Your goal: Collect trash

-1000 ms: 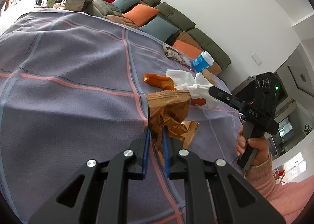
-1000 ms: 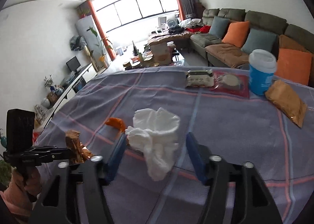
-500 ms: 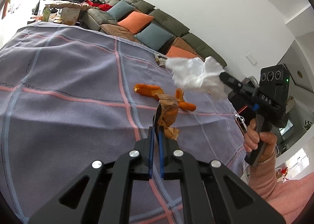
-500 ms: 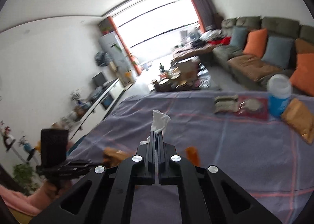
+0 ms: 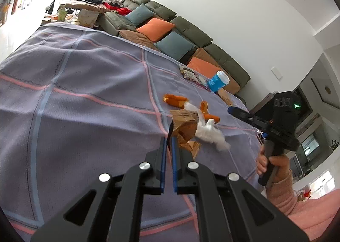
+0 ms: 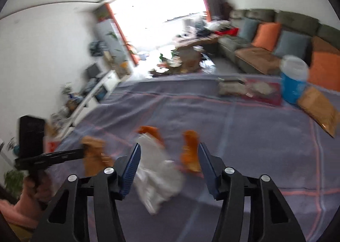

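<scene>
Looking along my left gripper (image 5: 167, 146), I saw its fingers pinching the brown wrapper (image 5: 184, 127) above the bench (image 5: 85, 85), white tissue (image 5: 209, 133) beside it. From the right gripper (image 6: 167, 165), spread wide, the tissue (image 6: 157, 178) showed blurred between its fingers.

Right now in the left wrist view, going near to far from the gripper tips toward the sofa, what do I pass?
Left gripper → brown paper wrapper → orange peels → snack packet → blue cup → sofa.
</scene>
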`<state>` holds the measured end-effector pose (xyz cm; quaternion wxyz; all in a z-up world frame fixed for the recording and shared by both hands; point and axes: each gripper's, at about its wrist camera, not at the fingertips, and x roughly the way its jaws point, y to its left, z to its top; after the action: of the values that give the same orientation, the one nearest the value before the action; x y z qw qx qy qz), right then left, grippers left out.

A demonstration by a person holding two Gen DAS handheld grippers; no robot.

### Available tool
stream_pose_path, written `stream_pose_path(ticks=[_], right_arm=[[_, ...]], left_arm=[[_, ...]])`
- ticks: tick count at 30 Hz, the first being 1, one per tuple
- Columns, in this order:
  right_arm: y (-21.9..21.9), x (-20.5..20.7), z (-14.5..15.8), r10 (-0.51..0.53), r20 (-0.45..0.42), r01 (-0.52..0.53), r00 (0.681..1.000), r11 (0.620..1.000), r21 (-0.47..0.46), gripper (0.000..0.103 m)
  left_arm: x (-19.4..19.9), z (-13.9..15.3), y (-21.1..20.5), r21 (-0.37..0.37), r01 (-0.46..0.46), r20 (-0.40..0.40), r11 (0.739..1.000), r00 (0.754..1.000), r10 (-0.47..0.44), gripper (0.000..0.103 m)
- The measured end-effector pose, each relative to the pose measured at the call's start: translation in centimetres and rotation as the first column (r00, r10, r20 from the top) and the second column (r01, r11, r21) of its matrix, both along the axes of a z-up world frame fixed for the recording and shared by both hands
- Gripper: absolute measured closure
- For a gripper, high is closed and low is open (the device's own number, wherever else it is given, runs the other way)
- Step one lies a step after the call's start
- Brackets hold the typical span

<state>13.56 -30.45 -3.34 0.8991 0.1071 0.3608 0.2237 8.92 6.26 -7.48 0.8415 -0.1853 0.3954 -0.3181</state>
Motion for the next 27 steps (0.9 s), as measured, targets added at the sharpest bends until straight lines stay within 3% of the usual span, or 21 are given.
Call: stream_pose_path(ticks=[1,7,10,11,14,23,27], right_arm=[[-0.2,0.5,-0.7,-0.02,-0.025,0.02,0.999,1.0,-0.013,0.051],[0.4,2.1,-3.3,-0.026,-0.112,0.021,0.993,0.999,-0.04,0.054],[1.1,2.3,-3.1,-0.016,-0.094,0.01,0.995,0.998,-0.067,0.067],[1.1,2.4,-3.1,-0.013,-0.098,0.006,0.995,0.997,-0.074,0.079],[1.1,2.7,-3.3,-0.007,-0.106,0.0,0.994,0.998,-0.062,0.085],[0.4,1.8,-1.8,-0.029,-0.043,0.028,0.999,1.0,-0.011,0.088],[0.5,0.9,-0.1,-0.003,0.009,0.002,1.0,0.999,0.044,0.088]], left_arm=[[0.0,-0.1,0.1,-0.005,0.003,-0.005,1.0,1.0,-0.003,0.097],[0.3,-1.0,-0.6,-0.008,0.018,-0.036,1.0,0.999,-0.018,0.063],[0.8,-1.4,-1.4,0.006,0.027,-0.055,1.0,0.998,-0.027,0.063],[1.1,-1.6,-1.6,0.004,0.029,-0.064,1.0,0.998,-0.029,0.063],[1.5,-2.2,-1.9,-0.016,0.027,-0.092,1.0,0.995,-0.028,0.063],[2.0,-2.3,-1.1,-0.014,-0.005,-0.086,1.0,0.996,0.004,0.055],[2.5,-2.1,-1.8,-0.003,0.028,-0.085,1.0,0.996,-0.029,0.051]])
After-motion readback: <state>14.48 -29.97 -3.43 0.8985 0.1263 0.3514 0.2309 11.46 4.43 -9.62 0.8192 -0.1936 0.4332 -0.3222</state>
